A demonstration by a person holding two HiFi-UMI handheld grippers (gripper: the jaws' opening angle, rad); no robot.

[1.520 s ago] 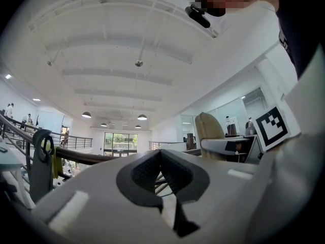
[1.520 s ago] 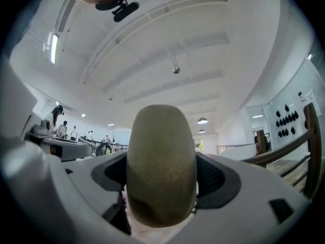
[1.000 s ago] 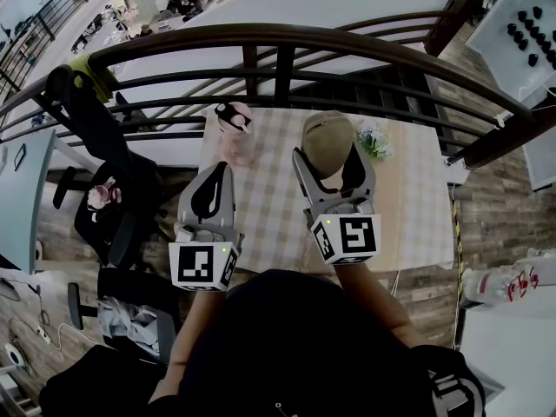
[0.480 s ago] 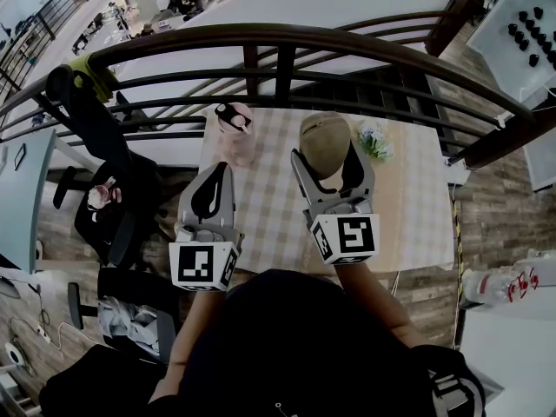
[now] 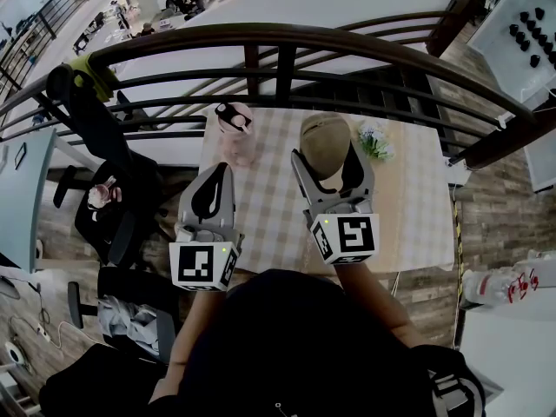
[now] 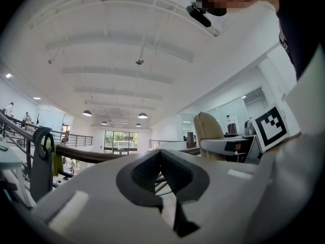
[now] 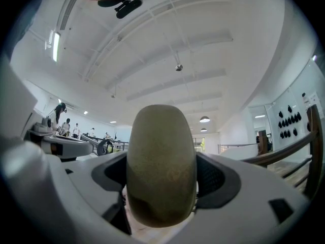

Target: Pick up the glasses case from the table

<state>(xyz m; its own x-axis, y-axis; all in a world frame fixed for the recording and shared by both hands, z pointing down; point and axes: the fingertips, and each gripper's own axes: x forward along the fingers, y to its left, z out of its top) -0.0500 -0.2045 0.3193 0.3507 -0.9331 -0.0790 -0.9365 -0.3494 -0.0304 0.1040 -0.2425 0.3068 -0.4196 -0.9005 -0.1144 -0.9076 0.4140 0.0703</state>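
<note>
Hand-held grippers: two, side by side above the checked tabletop (image 5: pixel 269 207).
Right hand-held gripper (image 5: pixel 328 159): jaws clamped on the one olive glasses case (image 5: pixel 325 139), held off the tabletop.
Left hand-held gripper (image 5: pixel 217 170): jaws together, nothing between.
Tabletop's far edge: one pink bottle (image 5: pixel 234 133), one flower bunch (image 5: pixel 375 140).

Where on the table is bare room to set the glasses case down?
Two patches: the checked cloth between the left gripper and right gripper, nearer than the pink bottle; and the table's right side, nearer than the flowers. The far edge by the railing is crowded.
</note>
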